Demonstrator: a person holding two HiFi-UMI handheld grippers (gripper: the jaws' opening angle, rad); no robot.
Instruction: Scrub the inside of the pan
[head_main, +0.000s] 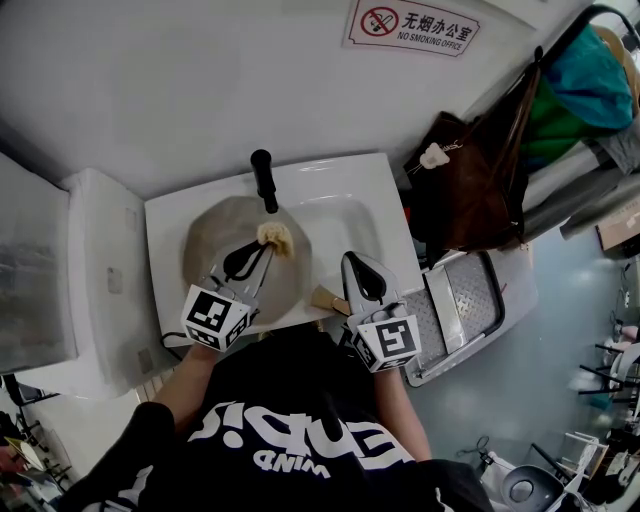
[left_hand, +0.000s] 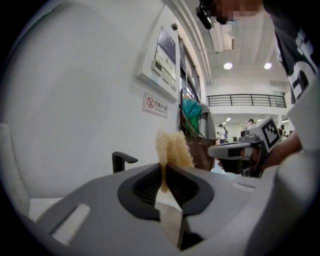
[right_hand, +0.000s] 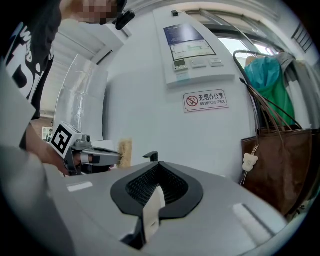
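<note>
A round grey pan (head_main: 215, 240) lies in the white sink (head_main: 350, 205), under the black faucet (head_main: 264, 180). A pale wooden handle (head_main: 326, 299) sticks out at the pan's right edge. My left gripper (head_main: 268, 243) is over the pan, shut on a beige scrubbing sponge (head_main: 277, 237). In the left gripper view the sponge (left_hand: 172, 147) stands up between the closed jaws of the left gripper (left_hand: 165, 167). My right gripper (head_main: 352, 258) hovers at the sink's front right corner, shut and empty. The right gripper (right_hand: 157, 165) points level at the wall, with the left gripper (right_hand: 100, 157) and the sponge (right_hand: 125, 150) to its left.
A brown bag (head_main: 470, 190) hangs to the right of the sink, with green cloth (head_main: 575, 85) above it. A metal step stool (head_main: 465, 310) stands at the lower right. A white cabinet (head_main: 95, 260) adjoins the sink's left side. A no-smoking sign (head_main: 412, 25) is on the wall.
</note>
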